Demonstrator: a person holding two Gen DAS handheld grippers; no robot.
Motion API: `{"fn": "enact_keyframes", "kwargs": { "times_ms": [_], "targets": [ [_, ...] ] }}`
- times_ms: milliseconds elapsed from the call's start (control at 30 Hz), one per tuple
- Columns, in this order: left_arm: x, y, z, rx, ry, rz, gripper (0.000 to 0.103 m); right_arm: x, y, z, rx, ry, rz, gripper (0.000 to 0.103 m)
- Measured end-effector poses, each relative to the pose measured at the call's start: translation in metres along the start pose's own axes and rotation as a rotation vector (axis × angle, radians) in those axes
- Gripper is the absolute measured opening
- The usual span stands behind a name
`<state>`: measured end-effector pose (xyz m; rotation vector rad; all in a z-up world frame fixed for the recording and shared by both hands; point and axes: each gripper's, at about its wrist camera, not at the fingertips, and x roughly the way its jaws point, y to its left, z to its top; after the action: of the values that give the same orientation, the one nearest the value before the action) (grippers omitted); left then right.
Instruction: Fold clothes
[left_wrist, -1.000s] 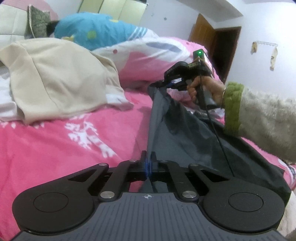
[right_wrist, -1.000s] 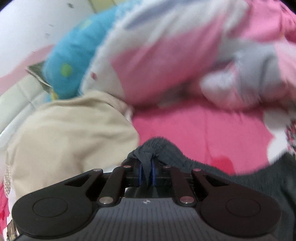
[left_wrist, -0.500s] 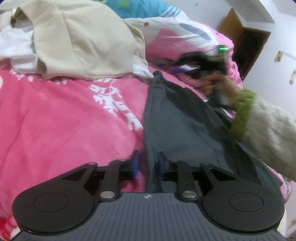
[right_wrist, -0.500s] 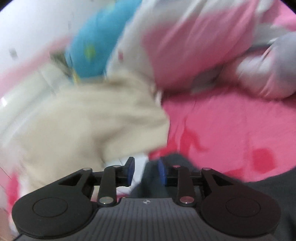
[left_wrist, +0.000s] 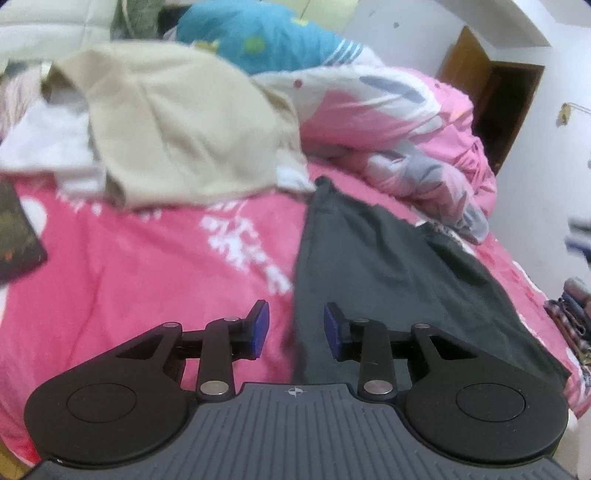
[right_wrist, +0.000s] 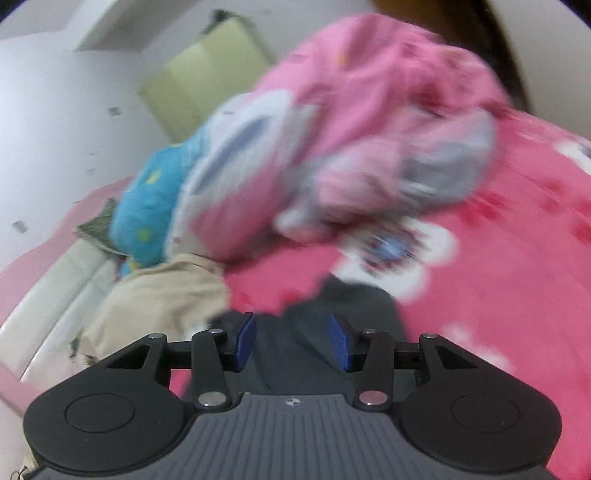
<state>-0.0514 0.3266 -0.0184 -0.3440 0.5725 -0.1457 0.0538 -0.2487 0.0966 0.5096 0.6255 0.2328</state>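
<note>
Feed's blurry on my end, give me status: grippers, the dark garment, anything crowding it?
Left gripper and right gripper both opening, nothing pinched. Dark garment lies flat on the pink bedspread. Beige garment sits close by its far corner.

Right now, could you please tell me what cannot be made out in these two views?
- Dark garment, left wrist view: its near edge is hidden behind the left tongs.
- Same garment, right wrist view: mostly hidden behind the right tongs.
- Quilt, right wrist view: motion blur smears its pattern.
- Beige garment: what lies beneath is hidden.
</note>
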Motion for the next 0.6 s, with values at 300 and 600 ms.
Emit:
{"fn": "enact_keyframes", "kwargs": {
  "times_ms": [300,600],
  "targets": [
    [0.029,-0.092,-0.004,0.186,0.061,-0.111,0.032,-0.023,-0.112,-0.102,0.152,0.105,-0.226,0.048],
    [0.071,-0.159,-0.044,0.390,0.167,-0.133,0.032,-0.011,-0.105,-0.130,-0.145,0.160,-0.234,0.040]
  ]
}}
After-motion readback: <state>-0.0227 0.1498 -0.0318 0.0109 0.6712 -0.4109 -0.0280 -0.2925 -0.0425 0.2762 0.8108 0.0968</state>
